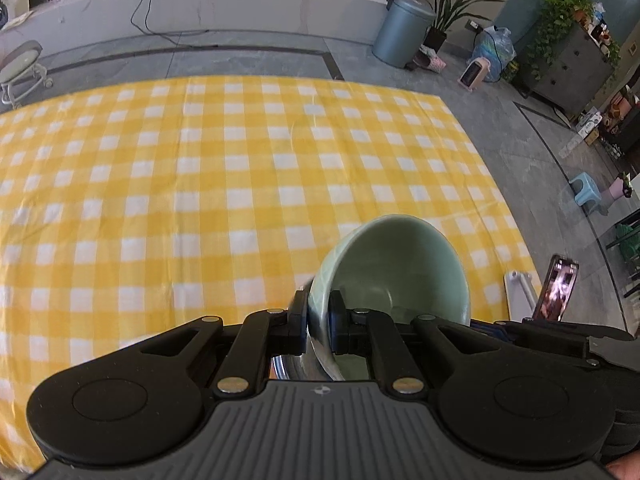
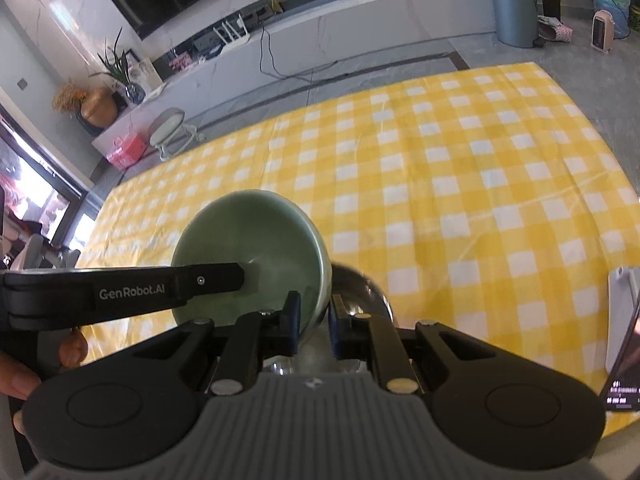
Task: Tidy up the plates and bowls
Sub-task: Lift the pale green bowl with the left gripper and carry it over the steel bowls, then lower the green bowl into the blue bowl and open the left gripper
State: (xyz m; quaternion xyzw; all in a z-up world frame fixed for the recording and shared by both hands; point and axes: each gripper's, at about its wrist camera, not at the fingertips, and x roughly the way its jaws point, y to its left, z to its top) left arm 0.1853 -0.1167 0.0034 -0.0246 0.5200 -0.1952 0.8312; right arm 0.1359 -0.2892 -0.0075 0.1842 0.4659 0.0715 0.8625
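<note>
1. In the right wrist view the left gripper (image 2: 244, 280) reaches in from the left edge, one finger lying inside a green bowl (image 2: 240, 248); its other finger is hidden there.
2. The left wrist view shows that left gripper (image 1: 318, 320) pinching the near-left wall of the green bowl (image 1: 396, 264), one pad outside and one inside, the bowl tilted with its opening facing up and to the right.
3. The right gripper (image 2: 314, 316) is closed on the right rim of the same bowl, one pad inside the wall and one outside.
4. The bowl sits over the near edge of the bench (image 2: 460, 184), which is covered in a yellow-and-white checked cloth; whether the bowl touches the cloth cannot be told.
5. Just right of and under the bowl is a shiny metal rounded object (image 2: 360, 284), possibly another bowl, though blur makes it uncertain.
6. At the near right corner of the bench a phone (image 1: 558, 288) stands propped in a white holder (image 1: 518, 288).
</note>
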